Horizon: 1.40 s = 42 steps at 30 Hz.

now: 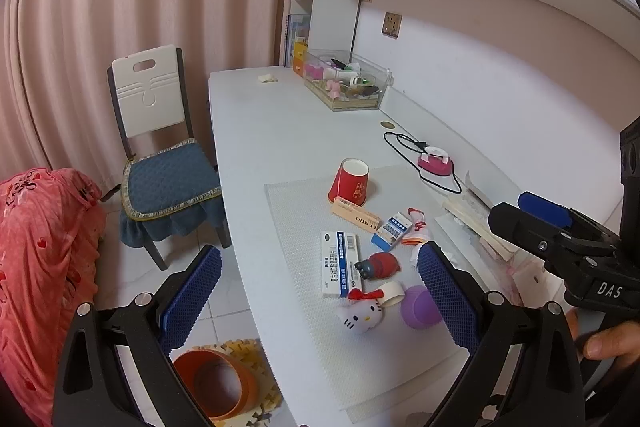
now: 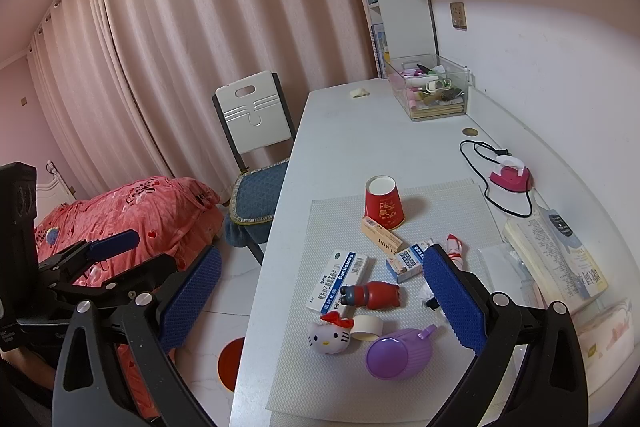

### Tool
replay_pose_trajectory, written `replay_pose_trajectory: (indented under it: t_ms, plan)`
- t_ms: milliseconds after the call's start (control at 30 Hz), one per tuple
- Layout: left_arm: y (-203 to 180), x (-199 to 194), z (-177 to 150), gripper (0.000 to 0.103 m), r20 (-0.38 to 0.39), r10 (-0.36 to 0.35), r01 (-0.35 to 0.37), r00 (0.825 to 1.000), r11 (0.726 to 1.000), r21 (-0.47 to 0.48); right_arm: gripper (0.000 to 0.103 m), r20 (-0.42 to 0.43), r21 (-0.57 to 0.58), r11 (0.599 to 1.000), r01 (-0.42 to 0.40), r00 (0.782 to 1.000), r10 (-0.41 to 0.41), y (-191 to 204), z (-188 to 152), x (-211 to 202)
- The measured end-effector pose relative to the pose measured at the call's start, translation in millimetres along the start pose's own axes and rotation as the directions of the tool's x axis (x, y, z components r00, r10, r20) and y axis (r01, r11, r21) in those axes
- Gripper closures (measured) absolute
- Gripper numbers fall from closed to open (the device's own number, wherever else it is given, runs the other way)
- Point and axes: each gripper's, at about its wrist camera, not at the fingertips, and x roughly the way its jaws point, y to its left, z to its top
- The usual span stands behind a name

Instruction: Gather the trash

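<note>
Both my grippers hang over the near edge of the worktop, jaws spread wide and holding nothing: the left gripper and the right gripper.

The trash lies in a loose cluster on the pale mat in the middle of the worktop. The red paper cup stands mouth-down toward the mat's far edge, touching the mint box. Nearer me are the long medicine box, a smaller blue-and-white box and a crumpled wrapper.

I judge all of these light and easily crushed. The cup is thin-walled and tapered, so I would close gently across its middle, not its rim. The boxes are hollow card; I would take the long one across its narrow width, near mid-length.

The orange bin sits on the floor below the worktop's near left corner.
</note>
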Motion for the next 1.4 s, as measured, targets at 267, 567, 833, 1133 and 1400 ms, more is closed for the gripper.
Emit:
replay_pose_trajectory:
  t_ms: [267,567,833,1133,1400]
  plan:
    - [0,1,3,0.006,0.002,0.001,-0.001,1.000,1.000,-0.004,0.005,0.001,0.000,1.000,0.000,1.000,0.000,0,0,0]
    - [-1,1,2,0.006,-0.005,-0.001,0.001,1.000,1.000,0.009,0.005,0.011,0.006,1.000,0.003,1.000,-0.003,-1,2,-5]
    - [-12,6,0,0.006,-0.051,-0.053,0.057,0.997,0.996,0.071,0.005,0.011,0.065,0.996,0.059,0.998,-0.060,-17,-2,-19]
    - [-40,16,-3,0.006,-0.111,-0.144,0.160,0.983,0.975,0.153,0.005,-0.007,0.138,0.978,0.155,0.988,-0.155,-36,-26,-42]
    - [-61,25,-5,0.006,-0.162,-0.198,0.229,0.967,0.951,0.206,0.005,-0.012,0.201,0.954,0.222,0.974,-0.225,-47,-41,-59]
